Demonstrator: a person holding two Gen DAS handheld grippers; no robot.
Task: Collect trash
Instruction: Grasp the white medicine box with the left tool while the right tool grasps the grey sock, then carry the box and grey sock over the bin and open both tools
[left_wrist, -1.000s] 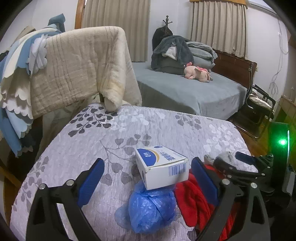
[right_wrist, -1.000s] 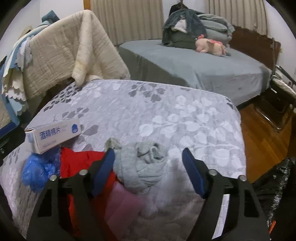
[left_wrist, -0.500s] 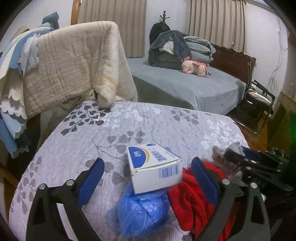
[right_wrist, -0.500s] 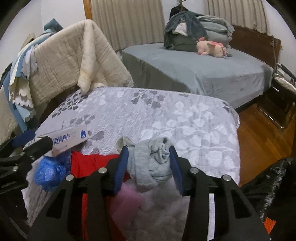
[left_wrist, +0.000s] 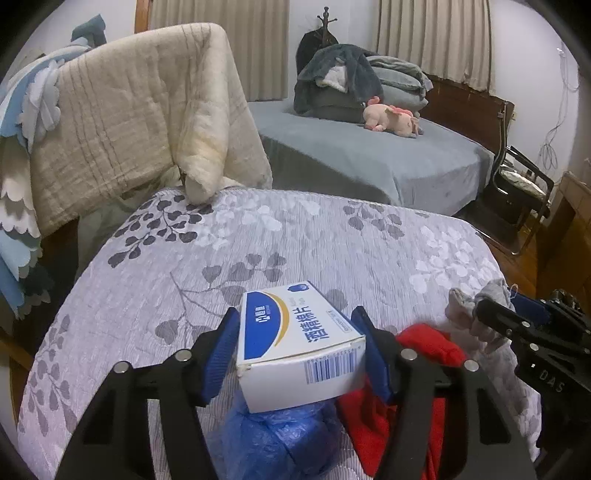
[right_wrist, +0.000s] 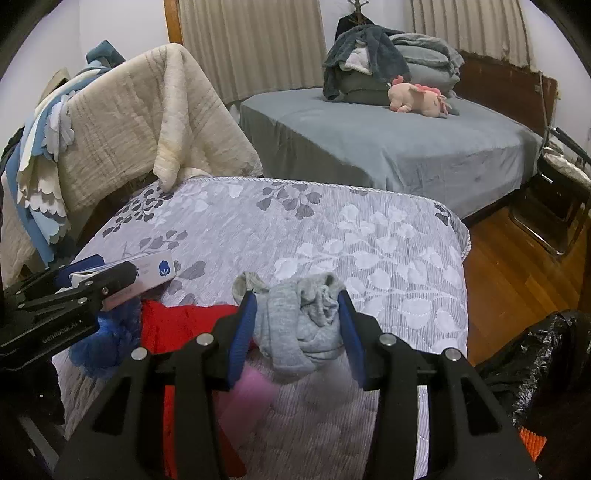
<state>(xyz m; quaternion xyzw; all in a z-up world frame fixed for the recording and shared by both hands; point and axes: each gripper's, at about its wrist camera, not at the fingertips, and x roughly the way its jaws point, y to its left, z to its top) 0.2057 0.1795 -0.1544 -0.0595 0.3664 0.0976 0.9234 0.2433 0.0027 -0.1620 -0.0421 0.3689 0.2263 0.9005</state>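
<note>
A white and blue cardboard box (left_wrist: 295, 332) rests on a crumpled blue plastic bag (left_wrist: 280, 435) on the leaf-patterned quilt (left_wrist: 295, 240). My left gripper (left_wrist: 295, 314) is closing, with the box between its blue pads, which lie against the box's two sides. In the right wrist view the box (right_wrist: 155, 267) shows at the left inside that gripper (right_wrist: 99, 277). My right gripper (right_wrist: 297, 299) is shut on a bunched grey cloth (right_wrist: 299, 325), held just above the quilt. A red cloth (right_wrist: 184, 321) lies between the two grippers, with a pink piece (right_wrist: 251, 395) beside it.
A black trash bag (right_wrist: 524, 369) sits on the wooden floor at the lower right. A beige quilt (left_wrist: 129, 129) hangs over a frame at the back left. Behind stands a grey bed (left_wrist: 369, 158) with folded bedding and a pink plush toy (left_wrist: 391, 118). A dark chair (left_wrist: 517, 184) stands at the right.
My left gripper has narrowed from wide open to flank the box. My right gripper closed on the grey cloth and lifted it slightly.
</note>
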